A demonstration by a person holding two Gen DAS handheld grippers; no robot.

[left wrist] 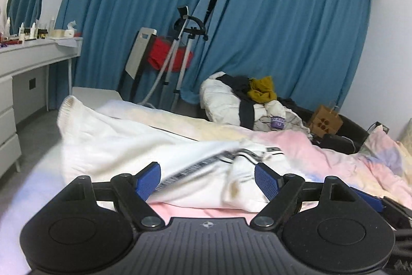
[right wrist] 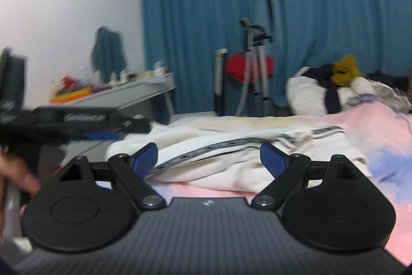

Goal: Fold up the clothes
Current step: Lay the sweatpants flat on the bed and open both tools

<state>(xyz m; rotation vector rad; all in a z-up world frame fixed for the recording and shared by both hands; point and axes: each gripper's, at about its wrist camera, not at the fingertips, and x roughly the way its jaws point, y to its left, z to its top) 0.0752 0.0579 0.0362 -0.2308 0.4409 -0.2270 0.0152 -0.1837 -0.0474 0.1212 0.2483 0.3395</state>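
Blue curtains [left wrist: 283,30] back a bed [left wrist: 334,146] with a pastel cover, and your white garment [left wrist: 134,146] with dark stripes lies crumpled across it — spread low where you can reach it from the near edge. Your left gripper [left wrist: 208,179] hangs just before it, jaws wide, holding nothing; your right gripper [right wrist: 209,159] likewise gapes over the near hem. Other clothes [left wrist: 247,99] wait heaped further back. Writing is scarce — a purple tag there and a brown paper bag [left wrist: 325,120] carry marks too small to read.
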